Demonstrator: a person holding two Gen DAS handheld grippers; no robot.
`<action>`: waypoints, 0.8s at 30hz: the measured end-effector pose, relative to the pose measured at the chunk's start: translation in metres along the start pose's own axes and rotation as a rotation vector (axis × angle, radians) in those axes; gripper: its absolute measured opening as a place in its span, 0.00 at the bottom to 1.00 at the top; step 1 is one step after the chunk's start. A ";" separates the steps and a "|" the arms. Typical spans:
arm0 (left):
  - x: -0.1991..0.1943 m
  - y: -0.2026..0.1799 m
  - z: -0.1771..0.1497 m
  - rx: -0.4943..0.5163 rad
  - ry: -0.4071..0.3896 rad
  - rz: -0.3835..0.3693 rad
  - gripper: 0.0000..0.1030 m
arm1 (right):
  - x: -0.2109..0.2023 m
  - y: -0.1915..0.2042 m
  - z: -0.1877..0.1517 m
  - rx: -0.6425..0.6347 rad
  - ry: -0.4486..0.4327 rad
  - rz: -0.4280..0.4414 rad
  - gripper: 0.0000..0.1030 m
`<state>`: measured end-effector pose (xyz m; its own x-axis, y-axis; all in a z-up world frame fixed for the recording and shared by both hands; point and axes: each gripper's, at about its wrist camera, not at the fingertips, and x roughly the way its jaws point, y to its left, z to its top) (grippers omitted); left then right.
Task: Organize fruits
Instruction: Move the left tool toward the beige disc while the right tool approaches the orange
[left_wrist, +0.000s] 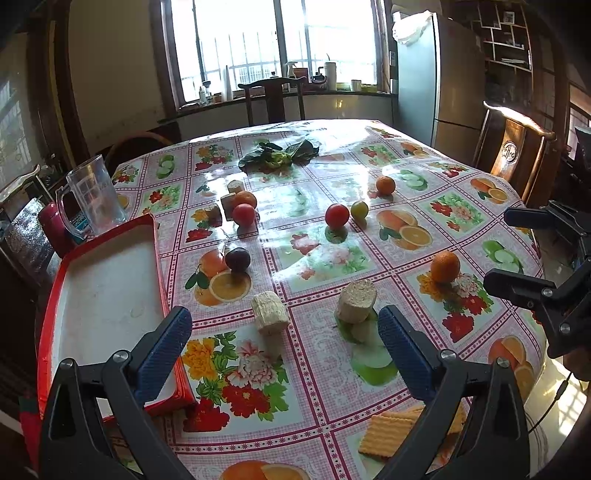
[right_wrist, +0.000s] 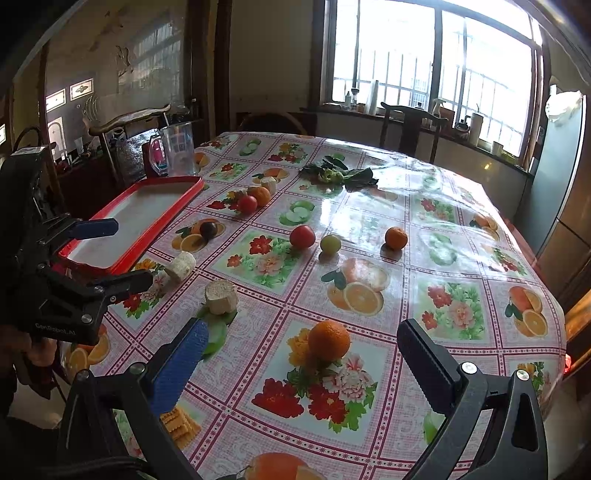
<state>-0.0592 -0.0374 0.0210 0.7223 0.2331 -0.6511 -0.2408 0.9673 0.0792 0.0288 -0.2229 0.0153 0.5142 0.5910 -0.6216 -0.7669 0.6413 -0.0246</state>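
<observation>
Loose fruit lies scattered across the flower-printed plastic tablecloth (left_wrist: 332, 258), apparently awaiting sorting into the empty red-rimmed white tray (left_wrist: 107, 280) at left of frame. The left gripper (left_wrist: 284, 332) and right gripper (right_wrist: 299, 354) hover, jaws wide and empty, the right framing a round orange tangerine (right_wrist: 328, 339) at lower centre.

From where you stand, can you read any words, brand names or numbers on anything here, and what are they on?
"GenRobot.AI": on the black body of the left gripper, as the right wrist view shows it.
Glass mug: faint print, too blurred to read.
Carved emblem on the wooden chair back: not legible.
Framed pictures on the wall: too small to read.
Tablecloth: printed fruit and flowers only, no words.
</observation>
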 end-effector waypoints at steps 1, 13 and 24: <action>0.000 0.000 0.000 -0.001 0.002 -0.002 0.98 | 0.000 0.000 0.000 0.002 0.001 0.002 1.00; 0.010 -0.007 -0.001 0.004 0.013 -0.037 0.98 | 0.008 -0.010 -0.005 0.042 0.009 0.037 1.00; 0.052 -0.018 0.005 0.004 0.098 -0.150 0.98 | 0.056 -0.027 -0.010 0.072 0.080 0.072 0.86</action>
<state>-0.0137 -0.0420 -0.0104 0.6835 0.0758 -0.7260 -0.1322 0.9910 -0.0210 0.0741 -0.2123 -0.0268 0.4245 0.5973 -0.6804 -0.7695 0.6341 0.0766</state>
